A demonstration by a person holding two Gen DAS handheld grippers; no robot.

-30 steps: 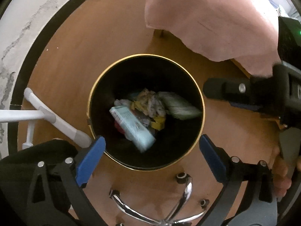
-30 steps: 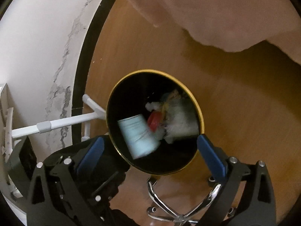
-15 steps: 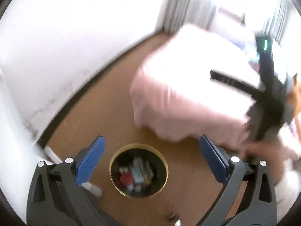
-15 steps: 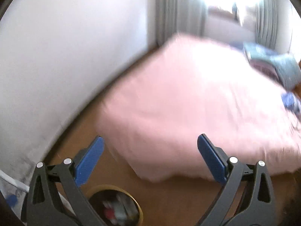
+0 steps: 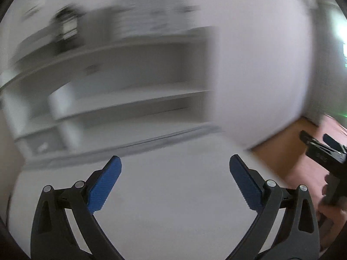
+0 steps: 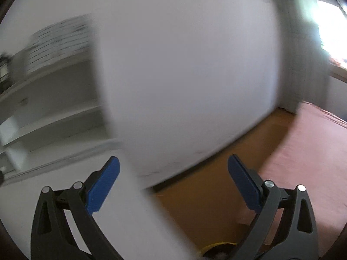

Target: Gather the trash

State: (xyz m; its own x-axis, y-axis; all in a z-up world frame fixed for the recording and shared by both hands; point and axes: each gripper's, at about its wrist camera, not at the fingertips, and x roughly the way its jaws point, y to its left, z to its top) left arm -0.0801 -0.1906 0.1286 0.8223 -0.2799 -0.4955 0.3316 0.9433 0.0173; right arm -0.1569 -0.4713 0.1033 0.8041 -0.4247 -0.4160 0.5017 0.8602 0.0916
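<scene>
Both grippers, left (image 5: 175,177) and right (image 6: 173,176), gape wide, empty. Bin (image 6: 216,250) peeks at 6 o'clock under right gripper, nearer it; no loose trash visible, blurry.

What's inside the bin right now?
Cannot tell. Only a sliver of the bin's yellow rim shows at the bottom edge of the right wrist view, between the open right tongs. Its contents are out of frame and blurred.
</scene>
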